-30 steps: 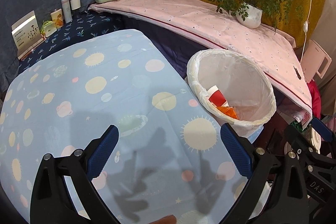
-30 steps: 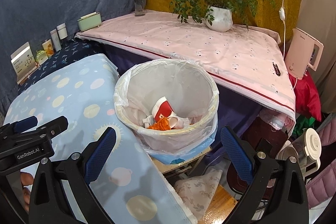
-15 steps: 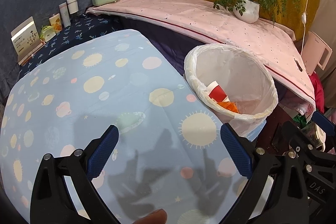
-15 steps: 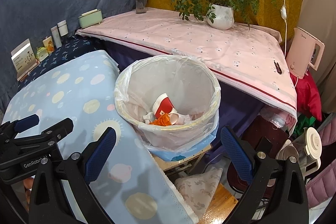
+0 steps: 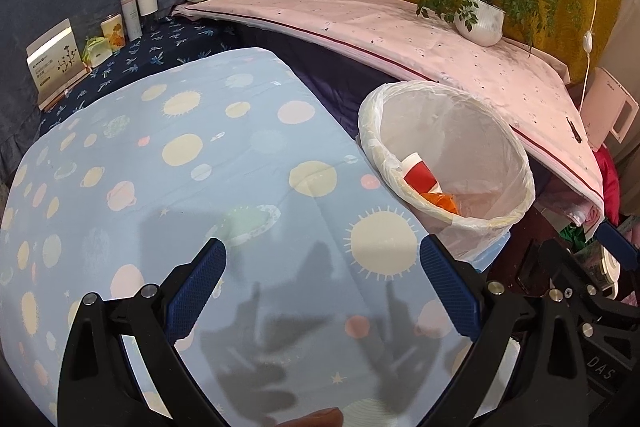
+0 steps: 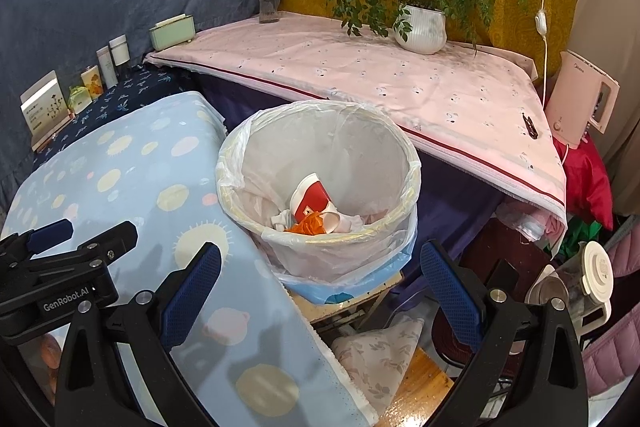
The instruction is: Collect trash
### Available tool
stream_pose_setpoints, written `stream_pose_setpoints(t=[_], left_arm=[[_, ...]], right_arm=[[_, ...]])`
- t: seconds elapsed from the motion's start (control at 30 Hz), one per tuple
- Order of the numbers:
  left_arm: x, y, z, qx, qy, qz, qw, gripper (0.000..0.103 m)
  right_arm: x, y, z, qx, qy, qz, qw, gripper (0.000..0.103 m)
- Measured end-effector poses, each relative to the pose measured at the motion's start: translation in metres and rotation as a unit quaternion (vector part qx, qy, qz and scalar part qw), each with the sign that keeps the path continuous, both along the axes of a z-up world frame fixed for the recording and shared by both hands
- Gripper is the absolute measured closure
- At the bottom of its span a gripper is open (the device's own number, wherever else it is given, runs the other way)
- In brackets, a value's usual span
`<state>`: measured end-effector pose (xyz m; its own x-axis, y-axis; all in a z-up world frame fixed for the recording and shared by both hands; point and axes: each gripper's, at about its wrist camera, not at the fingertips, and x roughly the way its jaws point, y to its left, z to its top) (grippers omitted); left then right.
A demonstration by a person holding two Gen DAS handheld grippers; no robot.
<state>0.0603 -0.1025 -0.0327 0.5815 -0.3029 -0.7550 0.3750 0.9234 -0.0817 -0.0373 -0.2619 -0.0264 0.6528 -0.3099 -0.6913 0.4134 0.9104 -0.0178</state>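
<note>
A blue drape and a mustard cloth back a pink-covered shelf (image 6: 360, 75), and in front lies a table under a pale blue sun-and-planet cloth (image 5: 192, 155). The lined trash bin (image 6: 320, 251) stands just beside that table's edge, probably so that litter can be dropped straight over the side. Inside it lie a red-and-white paper cup (image 6: 310, 197), an orange scrap (image 6: 308, 225) and some white crumpled pieces.

The left gripper (image 5: 322, 283) hangs over the patterned cloth with its jaws wide and nothing between them; the right gripper (image 6: 320, 291) hovers near the bin's front rim, equally wide and empty (both look done with a drop, as I judge it). No loose litter shows on the cloth, so the task seems near its end.

The right view looks down onto the bin's whole contents and shows the stool-like support under it; the left view sees only the cup and scrap past the rim, but takes in far more of the tablecloth.
</note>
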Motion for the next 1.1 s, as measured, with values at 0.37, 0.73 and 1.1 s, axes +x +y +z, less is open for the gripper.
stream_pose_setpoints(t=[0.37, 0.73, 1.1], left_arm=[[-0.001, -0.005, 0.000, 0.007, -0.006, 0.002, 1.0000, 0.010], [-0.002, -0.008, 0.000, 0.014, -0.007, -0.005, 0.9999, 0.010], [-0.001, -0.013, -0.003, 0.013, 0.001, -0.024, 0.9996, 0.010]], right_arm=[[-0.002, 0.000, -0.004, -0.004, 0.003, 0.000, 1.000, 0.007], [-0.003, -0.005, -0.007, -0.005, 0.005, -0.002, 1.000, 0.007], [-0.003, -0.008, -0.008, -0.004, 0.006, -0.005, 1.000, 0.007]])
